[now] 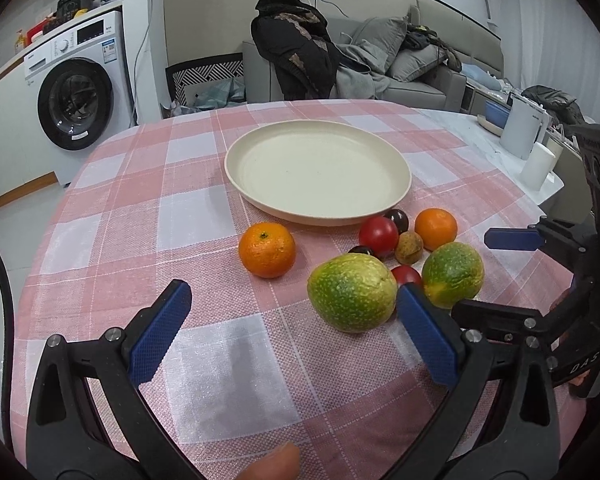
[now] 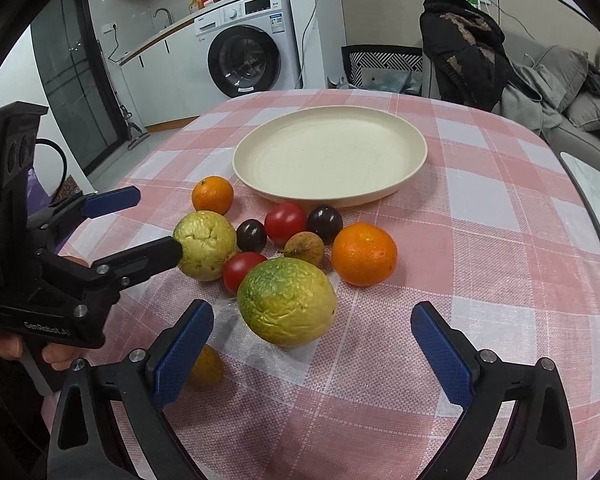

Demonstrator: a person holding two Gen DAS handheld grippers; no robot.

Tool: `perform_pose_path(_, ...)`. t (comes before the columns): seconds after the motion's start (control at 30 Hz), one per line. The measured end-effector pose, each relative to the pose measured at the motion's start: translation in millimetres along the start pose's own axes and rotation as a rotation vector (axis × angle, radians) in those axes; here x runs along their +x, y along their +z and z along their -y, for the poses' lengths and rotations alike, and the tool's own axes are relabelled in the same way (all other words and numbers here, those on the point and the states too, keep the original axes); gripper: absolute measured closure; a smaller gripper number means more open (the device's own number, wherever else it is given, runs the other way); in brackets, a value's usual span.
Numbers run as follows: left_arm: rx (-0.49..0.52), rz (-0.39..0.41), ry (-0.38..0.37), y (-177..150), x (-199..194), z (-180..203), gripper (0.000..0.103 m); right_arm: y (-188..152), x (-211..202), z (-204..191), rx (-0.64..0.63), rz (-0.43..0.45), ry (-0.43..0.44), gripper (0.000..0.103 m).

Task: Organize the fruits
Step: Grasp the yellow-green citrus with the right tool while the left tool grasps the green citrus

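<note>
Fruit lies loose in a cluster on the checked cloth (image 1: 112, 216), none on the plate (image 1: 318, 130) yet; the plate sits bare just beyond the cluster, presumably where it all goes. My left tongs (image 1: 292, 300) are spread wide, holding nothing, low over the cloth. The nearer green fruit (image 1: 352, 292) sits just ahead of their right pad, which touches or nearly touches it; I cannot tell which. An orange (image 1: 267, 255) lies ahead, between the fingers' lines but well beyond the tips, apart from the rest, so an easy first pick. My right tongs (image 2: 312, 332) are equally wide and empty, with the other green fruit (image 2: 287, 307) just ahead and slightly left of centre, likely the next grasp. Beyond it sit two tomatoes (image 2: 285, 222), two dark plums (image 2: 325, 224), a brown longan (image 2: 305, 249) and a second orange (image 2: 364, 254), packed touching; crowding there risks knocking neighbours. A small yellowish fruit (image 2: 208, 368) hides behind my right tongs' left pad.
</note>
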State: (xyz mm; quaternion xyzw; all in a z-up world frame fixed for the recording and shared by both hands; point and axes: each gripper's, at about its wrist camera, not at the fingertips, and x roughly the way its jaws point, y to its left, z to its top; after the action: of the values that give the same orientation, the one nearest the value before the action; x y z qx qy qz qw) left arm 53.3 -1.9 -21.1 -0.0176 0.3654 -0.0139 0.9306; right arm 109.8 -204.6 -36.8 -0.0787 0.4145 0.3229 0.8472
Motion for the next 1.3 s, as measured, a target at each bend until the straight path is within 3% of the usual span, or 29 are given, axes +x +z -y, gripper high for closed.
perform_pose_path(0.1,-0.002,-0.027,-0.024,0.6,7.0,-0.3,0.001,1.2,4.5,-0.5,0.002,-0.021,0.025,0.018)
perform_pose_path(0.5,-0.009,-0.067,-0.079,-0.8,19.3,-1.1,0.002,-1.2,13.2,-4.8,-0.011,-0.042,0.089,0.032)
perform_pose_path(0.63,-0.014,-0.086,-0.132,-0.1,23.0,0.9,0.018,-0.4,13.7,-6.5,-0.02,-0.035,0.095,0.038)
perform_pose_path(0.77,-0.012,-0.095,-0.159,-1.1,24.5,4.1,0.023,0.5,16.0,-5.2,-0.016,-0.038,0.091,0.048)
perform_pose_path(1.13,-0.004,-0.106,-0.233,0.3,26.3,10.7,0.047,-1.4,14.8,-7.2,-0.029,-0.036,0.08,0.049)
perform_pose_path(1.3,-0.079,-0.117,-0.276,1.0,28.0,-1.0,0.052,-4.6,11.9,-9.1,-0.041,-0.034,0.059,0.05)
